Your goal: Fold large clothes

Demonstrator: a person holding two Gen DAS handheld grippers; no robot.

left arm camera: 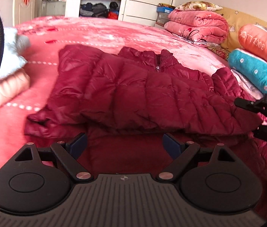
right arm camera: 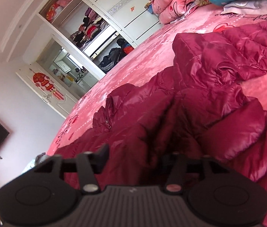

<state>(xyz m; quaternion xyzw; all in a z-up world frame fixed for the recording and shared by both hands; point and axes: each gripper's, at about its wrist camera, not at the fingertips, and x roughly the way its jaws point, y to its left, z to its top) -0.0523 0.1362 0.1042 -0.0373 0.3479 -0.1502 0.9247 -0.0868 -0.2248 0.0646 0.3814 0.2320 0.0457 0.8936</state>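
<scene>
The maroon puffer jacket (left arm camera: 148, 94) lies spread on the pink bed (left arm camera: 99, 32), zipper up, collar toward the wardrobe. Nearest, the left gripper (left arm camera: 124, 141) hovers over its hem, fingers wide apart and holding nothing. The right gripper (right arm camera: 133, 158) sits at the jacket's right edge, fingers spread with fabric bunched between them. Beyond lie folded pink blankets (left arm camera: 195, 26) and a teal pillow (left arm camera: 256, 70); farthest stands the white wardrobe (left arm camera: 143, 0).
</scene>
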